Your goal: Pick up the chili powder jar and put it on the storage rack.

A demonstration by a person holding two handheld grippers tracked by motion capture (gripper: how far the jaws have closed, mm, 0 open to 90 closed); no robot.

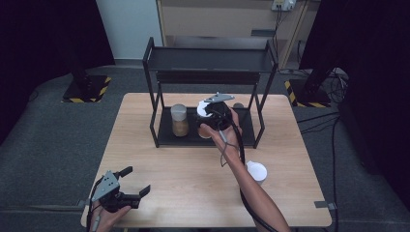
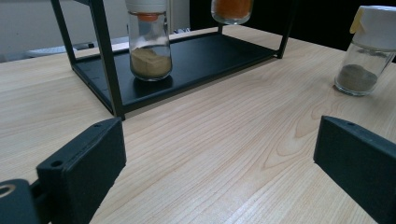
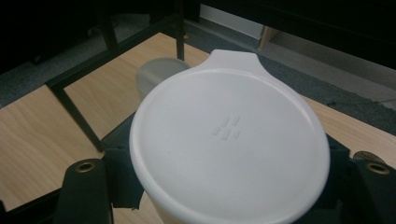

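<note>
The right gripper point(image 1: 209, 115) had its jaws clamped on a glass spice jar point(image 1: 204, 126) with a white flip-top lid point(image 3: 229, 144), holding it just over the lower shelf of the black wire rack point(image 1: 157, 116). From its own camera you basically just got that lid, tab pointing away, with the jaw pads peeking out on both sides; the glass body was cut off below. From the left gripper's camera I could see only the bottom of that jar point(image 2: 232, 10), orange powder inside, hanging clear of the shelf.

Next to it on the shelf stood another jar point(image 1: 179, 121) with tan powder and a greyish cap. There was something small and dark point(image 1: 238, 105) behind the hand, too hidden to tell what.

The left gripper point(image 1: 132, 181) sat near the table's front left corner, jaws wide apart with nothing between them but bare wooden table point(image 1: 193, 179). A third jar point(image 1: 256, 171), white lid, dark powder, stood out on the table beside the person's right forearm, partly covered by it from above.
</note>
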